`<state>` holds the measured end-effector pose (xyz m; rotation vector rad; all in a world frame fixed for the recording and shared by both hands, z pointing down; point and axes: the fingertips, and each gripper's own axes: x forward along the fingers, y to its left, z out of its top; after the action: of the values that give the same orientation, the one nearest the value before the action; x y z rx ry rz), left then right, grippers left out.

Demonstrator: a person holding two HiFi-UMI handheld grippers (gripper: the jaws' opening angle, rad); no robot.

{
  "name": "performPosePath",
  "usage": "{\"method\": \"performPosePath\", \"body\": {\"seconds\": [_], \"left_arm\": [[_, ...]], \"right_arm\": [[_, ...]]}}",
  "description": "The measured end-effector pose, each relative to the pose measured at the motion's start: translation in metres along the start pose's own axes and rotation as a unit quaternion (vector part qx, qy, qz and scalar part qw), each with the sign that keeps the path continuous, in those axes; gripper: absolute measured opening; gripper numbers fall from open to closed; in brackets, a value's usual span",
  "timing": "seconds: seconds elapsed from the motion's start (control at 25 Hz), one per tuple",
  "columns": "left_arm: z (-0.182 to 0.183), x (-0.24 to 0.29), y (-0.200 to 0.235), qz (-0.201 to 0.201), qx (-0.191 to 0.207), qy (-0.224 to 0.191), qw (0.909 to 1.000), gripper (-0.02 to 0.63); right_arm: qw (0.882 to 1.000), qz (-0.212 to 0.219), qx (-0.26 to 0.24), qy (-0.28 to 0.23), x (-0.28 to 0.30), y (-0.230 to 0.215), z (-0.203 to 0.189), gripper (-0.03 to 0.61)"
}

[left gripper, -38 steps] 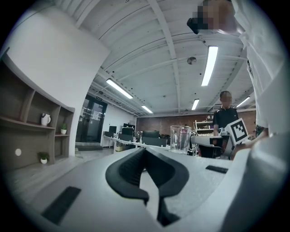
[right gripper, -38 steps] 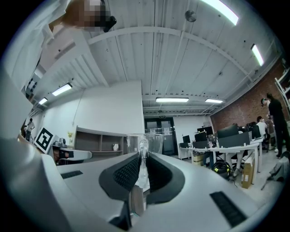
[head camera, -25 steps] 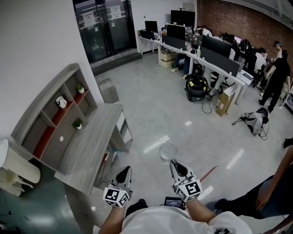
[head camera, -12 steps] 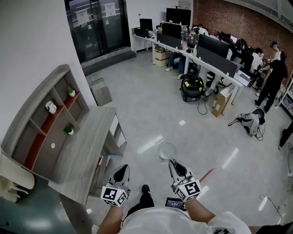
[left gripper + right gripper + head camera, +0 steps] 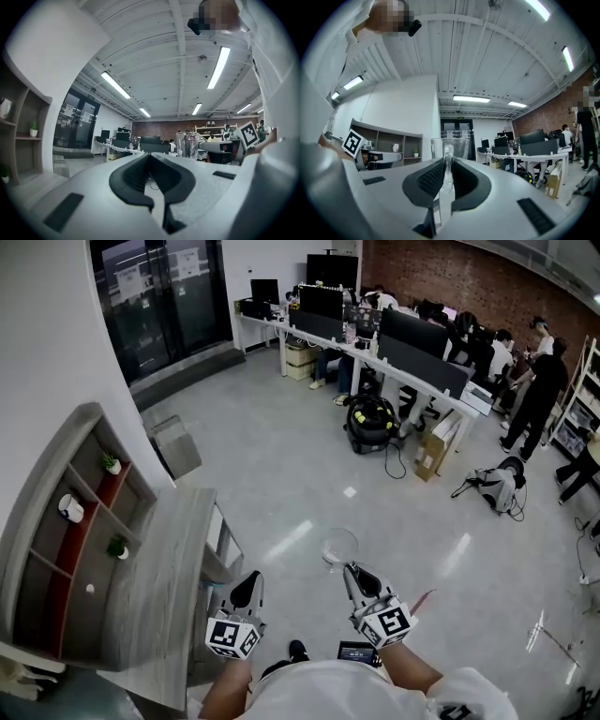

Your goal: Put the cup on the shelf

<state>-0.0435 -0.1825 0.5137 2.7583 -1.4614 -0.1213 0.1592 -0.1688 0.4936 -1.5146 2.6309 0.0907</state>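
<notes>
Right gripper (image 5: pixel 447 165) pinched narrow on the handle of a clear glass cup (image 5: pixel 450 146); left gripper (image 5: pixel 150 157) closed on nothing.
Black pads clamp the glass handle, with the cup's bowl upright just past the jaw tips, held in the air over the pale grey floor (image 5: pixel 309 465). Beside it the left gripper's jaws meet, empty. Off to the left, well apart from the cup, stands the grey wooden shelf unit (image 5: pixel 56 467) with red inner boards, a grey wooden table (image 5: pixel 159 577) before it.
</notes>
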Motion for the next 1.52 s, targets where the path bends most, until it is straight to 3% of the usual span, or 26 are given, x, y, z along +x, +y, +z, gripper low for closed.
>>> {"method": "performPosePath", "body": {"seconds": [0.32,0.88,1.52], "left_arm": [[-0.001,0.061,0.076,-0.007,-0.002,-0.003,1.0000,0.009],[-0.008,0.129,0.156,0.001,-0.007,-0.007,0.9999,0.009],[-0.003,0.248,0.298,0.107,0.015,0.014,0.9940,0.009]], "right_arm": [[1.000,-0.019,0.001,-0.010,0.085,-0.023,-0.003,0.046],[1.000,-0.016,0.000,-0.020,0.184,-0.050,-0.022,0.046],[0.996,0.077,0.015,-0.038,0.406,-0.128,-0.042,0.046]]}}
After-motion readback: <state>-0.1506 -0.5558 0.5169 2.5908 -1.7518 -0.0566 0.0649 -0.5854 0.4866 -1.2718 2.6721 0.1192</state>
